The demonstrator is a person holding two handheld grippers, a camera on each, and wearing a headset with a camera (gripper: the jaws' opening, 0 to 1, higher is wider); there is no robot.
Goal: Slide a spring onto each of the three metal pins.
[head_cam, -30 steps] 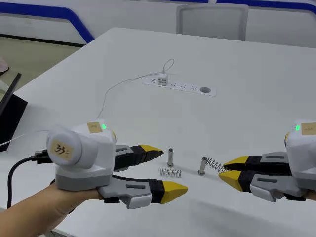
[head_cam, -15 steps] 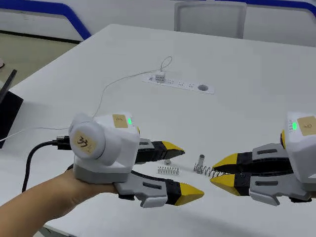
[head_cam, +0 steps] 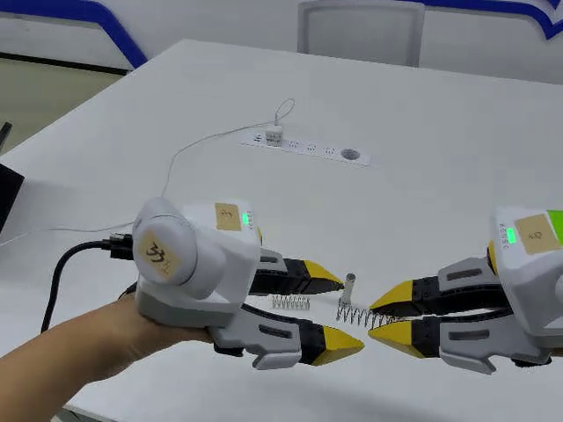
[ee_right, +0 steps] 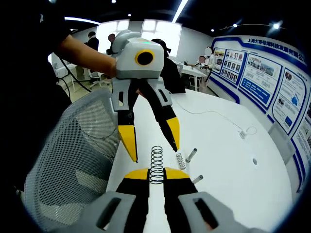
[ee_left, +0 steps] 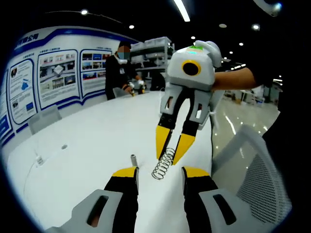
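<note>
Noted right claw (head_cam: 376,318) pinched on a spring (head_cam: 356,315) just beside the upright pin (head_cam: 348,286), left claw (ee_left: 160,172) gaping wide near same pin.

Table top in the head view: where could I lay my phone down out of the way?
Crowded: the near edge, where the left tool, the right tool gripping a spring, a loose spring and a metal pin bunch together. Bare: the broad white table between them and the power strip, and everything right of the strip.
</note>
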